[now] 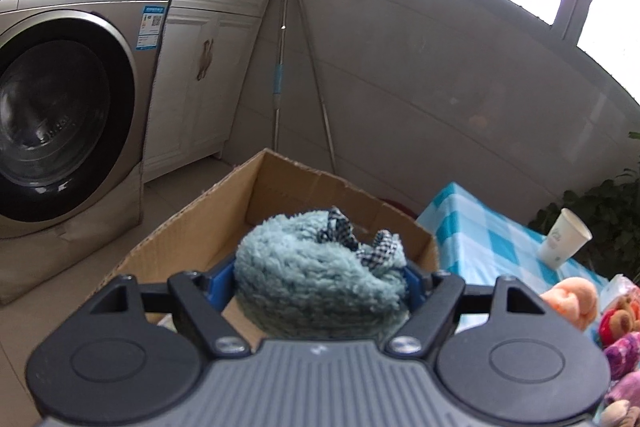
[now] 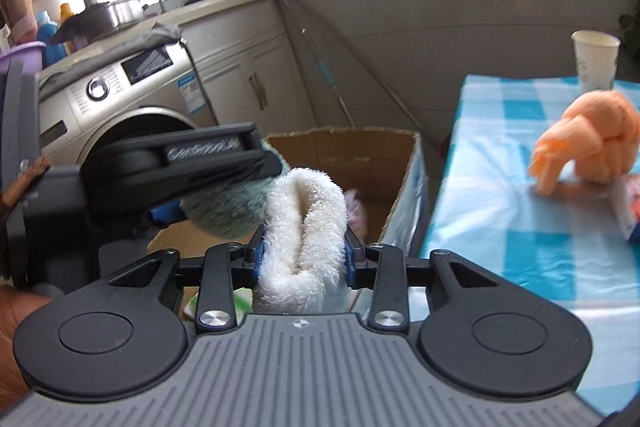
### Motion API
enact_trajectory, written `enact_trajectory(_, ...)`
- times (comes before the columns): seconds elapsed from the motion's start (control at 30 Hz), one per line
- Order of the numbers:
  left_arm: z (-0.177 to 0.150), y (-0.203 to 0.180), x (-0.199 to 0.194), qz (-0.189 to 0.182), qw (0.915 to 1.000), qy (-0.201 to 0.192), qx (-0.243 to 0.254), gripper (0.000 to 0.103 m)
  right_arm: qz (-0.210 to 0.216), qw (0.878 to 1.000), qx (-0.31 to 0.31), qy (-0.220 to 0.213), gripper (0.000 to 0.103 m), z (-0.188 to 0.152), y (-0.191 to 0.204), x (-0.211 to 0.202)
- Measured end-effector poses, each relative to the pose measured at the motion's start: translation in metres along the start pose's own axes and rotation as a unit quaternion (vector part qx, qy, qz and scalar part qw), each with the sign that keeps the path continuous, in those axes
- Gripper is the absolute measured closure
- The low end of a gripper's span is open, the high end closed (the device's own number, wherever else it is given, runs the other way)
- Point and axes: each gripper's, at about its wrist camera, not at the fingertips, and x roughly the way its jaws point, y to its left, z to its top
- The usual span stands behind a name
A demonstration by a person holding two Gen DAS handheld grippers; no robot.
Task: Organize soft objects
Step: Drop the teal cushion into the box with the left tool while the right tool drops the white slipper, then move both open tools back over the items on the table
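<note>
1. Jaws of your left gripper [image 1: 320,277] clench the blue fluffy slipper [image 1: 316,267] over the cardboard box [image 1: 188,223].
2. Your right gripper [image 2: 304,259] grips the white plush [image 2: 304,227]; lower both before releasing.

Left wrist view: close above the cardboard box [image 1: 256,211], facing the corner wall at 12 o'clock, washing machine [image 1: 68,99] at 10. Right wrist view: slightly farther back, same heading, table [image 2: 520,227] at 3 o'clock. Shared: box, washing machine, paper cup [image 2: 595,61].

The left tool [image 2: 224,163] bears a raised brand reading roughly "GenRobot.AI"
</note>
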Motion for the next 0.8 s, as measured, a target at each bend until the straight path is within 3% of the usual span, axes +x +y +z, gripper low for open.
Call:
enact_trajectory(0.07, 0.000, 0.002, -0.001, 0.010, 0.9999, -0.003, -0.003, 0.017, -0.005, 1.000, -0.001, 0.006, 0.018, -0.003, 0.001, 0.002)
enact_trajectory(0.17, 0.000, 0.001, -0.007, 0.005, 0.9999, -0.013, 0.001, 0.008, -0.009, 1.000, 0.007, -0.003, 0.001, -0.004, -0.001, -0.006)
enact_trajectory(0.43, -0.006, -0.011, -0.019, -0.017, 0.9992, -0.022, 0.028, 0.004, -0.047, 0.997, 0.045, -0.052, 0.000, 0.002, -0.023, -0.053)
enact_trajectory(0.8, -0.031, -0.038, -0.044, -0.058, 0.9945, -0.056, 0.066, 0.001, -0.141, 0.984, 0.041, -0.104, 0.000, -0.001, -0.062, -0.121)
